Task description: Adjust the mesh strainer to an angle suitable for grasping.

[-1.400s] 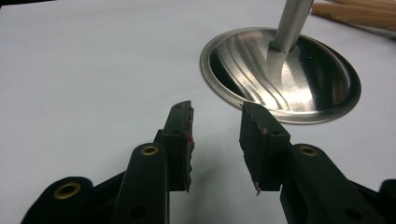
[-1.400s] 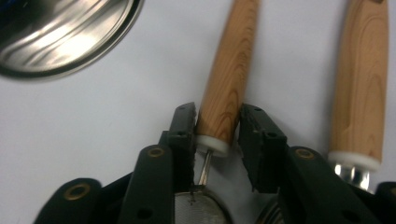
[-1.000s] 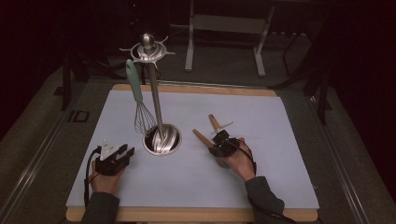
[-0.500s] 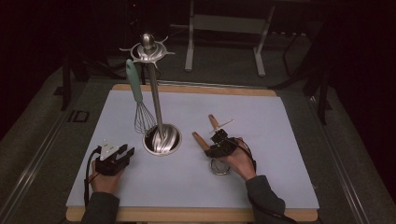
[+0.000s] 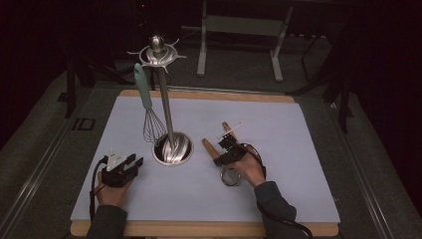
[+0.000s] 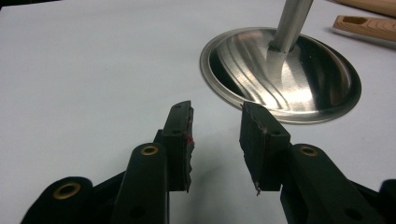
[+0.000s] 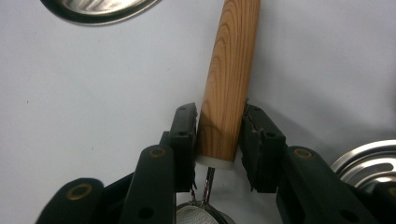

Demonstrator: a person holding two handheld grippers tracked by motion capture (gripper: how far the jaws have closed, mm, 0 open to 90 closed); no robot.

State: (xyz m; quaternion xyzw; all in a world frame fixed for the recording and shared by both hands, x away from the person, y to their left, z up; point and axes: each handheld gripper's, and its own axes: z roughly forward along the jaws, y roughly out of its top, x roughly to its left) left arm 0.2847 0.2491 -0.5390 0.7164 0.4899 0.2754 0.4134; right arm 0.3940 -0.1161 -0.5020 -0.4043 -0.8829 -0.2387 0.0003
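Two grippers rest low over a pale mat. The right gripper has its jaws around the lower end of a strainer's wooden handle; they have just been closing, both pads against the wood, the mesh bowl just behind them. The left gripper stands open and empty, a steel stand's base just ahead of its right jaw.

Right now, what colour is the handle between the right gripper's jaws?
Light brown wood grain on the handle, with a white collar at its end; the right gripper view shows it best.
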